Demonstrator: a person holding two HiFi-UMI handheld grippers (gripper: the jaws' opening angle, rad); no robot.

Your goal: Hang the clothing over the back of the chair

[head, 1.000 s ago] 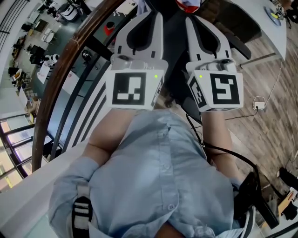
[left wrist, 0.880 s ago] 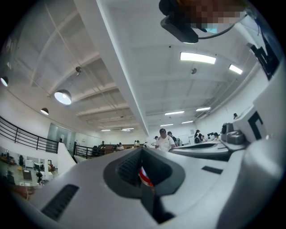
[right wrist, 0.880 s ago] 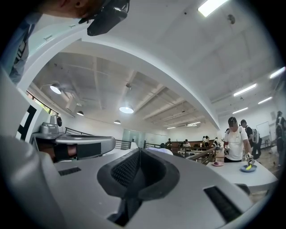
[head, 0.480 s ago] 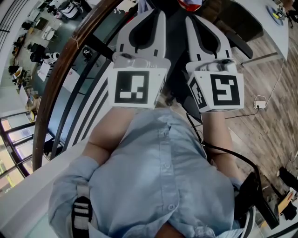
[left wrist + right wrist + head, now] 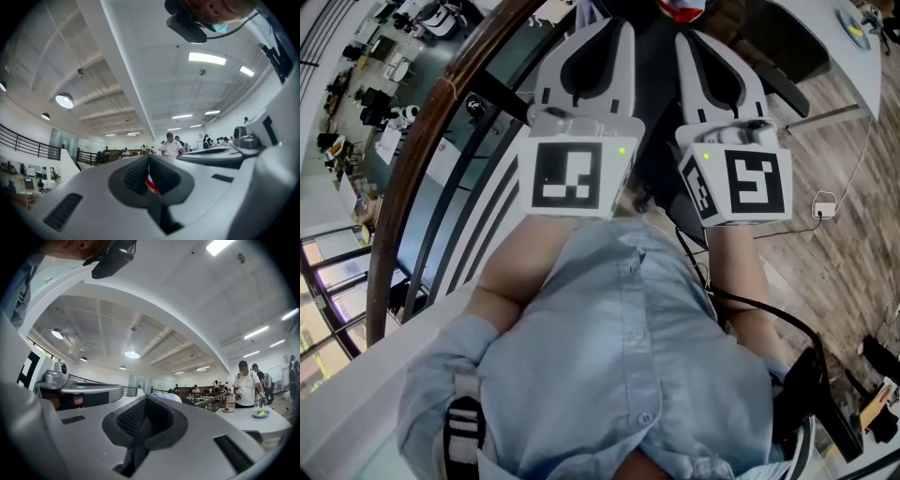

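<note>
At 12 o'clock from the chest, the left gripper (image 5: 149,158) pinches a red-and-white sliver of the clothing (image 5: 151,183), a grip only its own view shows, the right gripper (image 5: 146,398) is closed, and the head view shows red fabric beyond both tips.

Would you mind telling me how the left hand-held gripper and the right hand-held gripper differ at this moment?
In the cleft of the left hand-held gripper a red-and-white sliver shows; the right hand-held gripper shows none, only pale cloth past its tips. The left marker cube faces the head camera almost squarely; the right marker cube is turned more, a side face plain. Both have jaws together, side by side.
</note>
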